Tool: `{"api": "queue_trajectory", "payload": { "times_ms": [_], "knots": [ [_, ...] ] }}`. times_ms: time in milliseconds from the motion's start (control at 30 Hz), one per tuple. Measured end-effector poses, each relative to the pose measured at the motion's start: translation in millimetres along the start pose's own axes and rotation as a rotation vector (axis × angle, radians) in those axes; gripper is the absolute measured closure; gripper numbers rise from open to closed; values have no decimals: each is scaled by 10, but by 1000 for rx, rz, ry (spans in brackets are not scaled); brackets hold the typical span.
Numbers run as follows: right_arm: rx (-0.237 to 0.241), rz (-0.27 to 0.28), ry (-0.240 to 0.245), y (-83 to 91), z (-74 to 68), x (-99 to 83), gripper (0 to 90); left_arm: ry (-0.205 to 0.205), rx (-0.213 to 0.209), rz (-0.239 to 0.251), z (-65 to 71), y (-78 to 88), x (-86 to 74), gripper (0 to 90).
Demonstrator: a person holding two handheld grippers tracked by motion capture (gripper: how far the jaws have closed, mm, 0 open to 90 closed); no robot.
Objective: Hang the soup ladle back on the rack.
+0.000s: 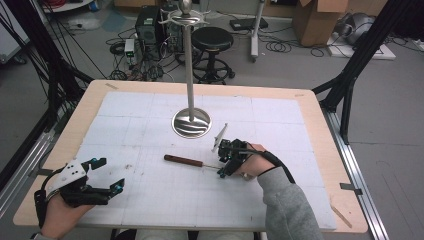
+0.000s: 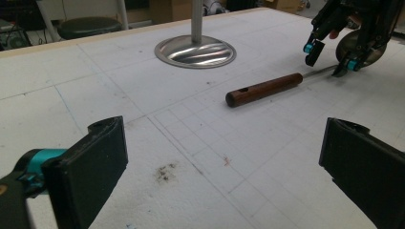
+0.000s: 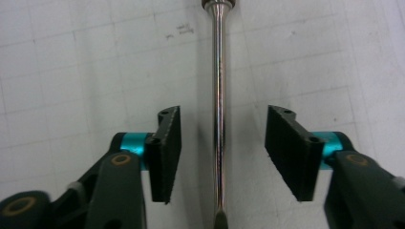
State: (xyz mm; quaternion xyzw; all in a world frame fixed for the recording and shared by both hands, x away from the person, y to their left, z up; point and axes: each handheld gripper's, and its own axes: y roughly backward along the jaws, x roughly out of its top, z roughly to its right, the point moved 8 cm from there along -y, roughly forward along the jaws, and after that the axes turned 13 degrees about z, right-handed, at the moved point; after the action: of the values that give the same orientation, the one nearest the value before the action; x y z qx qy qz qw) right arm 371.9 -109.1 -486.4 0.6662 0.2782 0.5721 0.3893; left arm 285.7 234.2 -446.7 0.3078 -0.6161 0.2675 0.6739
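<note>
right gripper [image 3: 218,152] straddles the tool [image 1: 184,161] shank, jaws parted, not touching, shank lengthwise between them; left gripper [image 1: 110,175] open, well apart.

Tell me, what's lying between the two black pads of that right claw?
The tool's thin metal shaft, untouched by either pad, in the right gripper view.

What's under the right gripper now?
The tool's metal shaft lies on the white mat, between the right gripper's open jaws, untouched by either pad. Its wooden handle lies beyond. The gripper covers the tool's far end.
</note>
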Motion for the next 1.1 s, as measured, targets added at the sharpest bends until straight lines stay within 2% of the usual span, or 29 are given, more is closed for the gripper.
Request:
{"api": "queue_trajectory", "payload": {
  "times_ms": [100,433,733,867,1100],
  "knots": [
    [11,-17,-6,5,-9,-24,545,-1,1,1,-1,1,3,31],
    [-23,-36,25,5,-16,-23,679,0,-1,-2,1,0,-2,31],
    [-37,-64,-25,26,-39,-53,823,0,-3,-5,1,0,-6,31],
    [-50,-73,-2,26,-53,-49,835,0,-9,-2,9,-4,-3,31],
    [-61,-64,-43,45,-55,-57,840,1,-16,-2,13,-14,0,31]
  ]
}}
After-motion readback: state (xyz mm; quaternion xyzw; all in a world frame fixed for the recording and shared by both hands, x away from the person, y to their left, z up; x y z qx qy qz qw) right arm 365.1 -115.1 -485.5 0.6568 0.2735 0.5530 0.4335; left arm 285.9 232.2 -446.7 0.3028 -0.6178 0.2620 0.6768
